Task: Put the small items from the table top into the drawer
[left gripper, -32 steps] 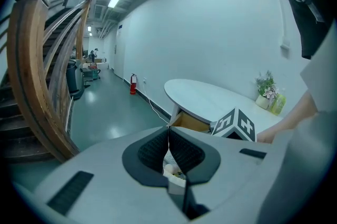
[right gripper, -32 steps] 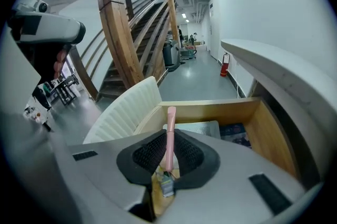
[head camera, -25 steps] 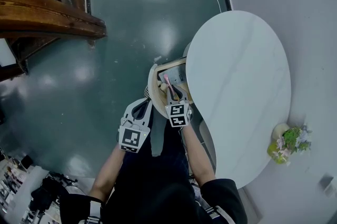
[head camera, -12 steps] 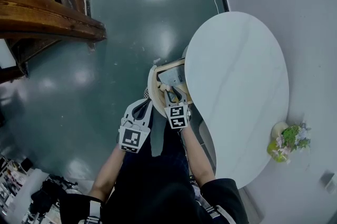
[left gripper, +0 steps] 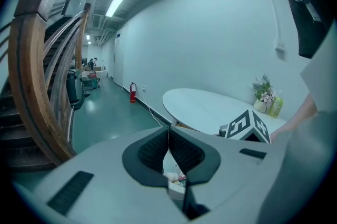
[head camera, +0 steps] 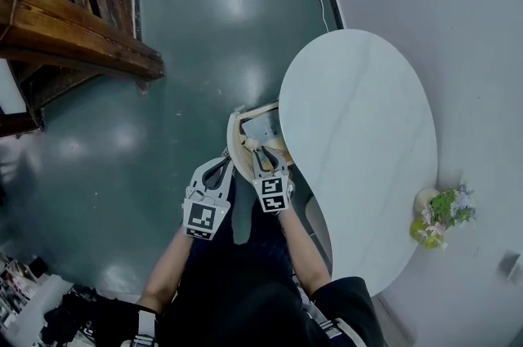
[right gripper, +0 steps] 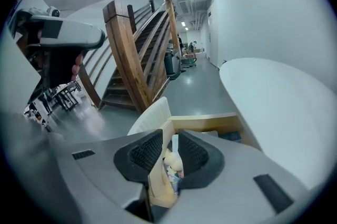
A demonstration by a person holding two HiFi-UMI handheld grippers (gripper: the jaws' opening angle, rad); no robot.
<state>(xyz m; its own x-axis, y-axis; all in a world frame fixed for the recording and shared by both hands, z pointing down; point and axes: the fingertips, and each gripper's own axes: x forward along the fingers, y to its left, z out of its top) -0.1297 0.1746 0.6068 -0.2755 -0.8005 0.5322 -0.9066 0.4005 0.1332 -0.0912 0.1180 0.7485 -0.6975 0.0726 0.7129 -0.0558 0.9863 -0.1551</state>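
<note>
The open wooden drawer [head camera: 258, 108] sticks out from the left edge of the white oval table [head camera: 359, 133]. Small items lie in the drawer, among them a cream figure [right gripper: 173, 163] with something pink beside it. My right gripper [head camera: 260, 153] hangs above the drawer's near end. Its jaws have just been opening and now stand open [right gripper: 169, 136], with nothing gripped; the drawer's contents show through the gap below. My left gripper [head camera: 222, 164] hovers just left of the drawer's white ribbed front [right gripper: 150, 117]. It is shut [left gripper: 168, 131], tips touching, and holds nothing.
A vase of flowers [head camera: 448, 208] and a yellow-green bottle [head camera: 420, 232] stand at the table's near right end. A wooden staircase [head camera: 73, 27] rises at the left. Green floor [head camera: 188, 51] lies around the table, and a white wall [head camera: 474, 27] runs behind it.
A second ago a pink item sat in the right gripper's jaws over the drawer; now the jaws are apart and empty. Both grippers have risen slightly.
</note>
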